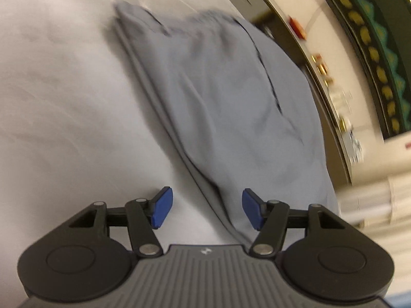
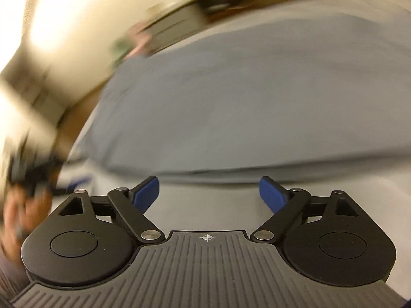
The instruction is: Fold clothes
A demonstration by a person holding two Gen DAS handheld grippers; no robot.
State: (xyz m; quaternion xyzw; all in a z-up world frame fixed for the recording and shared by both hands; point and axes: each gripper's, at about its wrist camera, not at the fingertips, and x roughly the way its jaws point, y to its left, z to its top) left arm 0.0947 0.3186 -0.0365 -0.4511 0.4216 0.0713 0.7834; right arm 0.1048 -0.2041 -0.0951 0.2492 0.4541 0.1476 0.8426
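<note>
A grey-blue garment (image 1: 223, 97) with an elastic waistband lies folded on a white bed sheet (image 1: 64, 97), stretching from the far middle down toward my left gripper (image 1: 206, 209). That gripper is open, its blue pads straddling the garment's near edge with nothing held. In the right wrist view the same garment (image 2: 244, 113) fills the middle as a blurred grey-blue mass. My right gripper (image 2: 209, 195) stands open just short of its near edge, over the white sheet (image 2: 205, 210). Both views are motion-blurred.
A bed frame edge (image 1: 321, 82) runs along the garment's right side, with cream floor and a dark patterned rug (image 1: 372, 59) beyond. A hand (image 2: 18, 213) holding the other gripper shows blurred at the left of the right wrist view.
</note>
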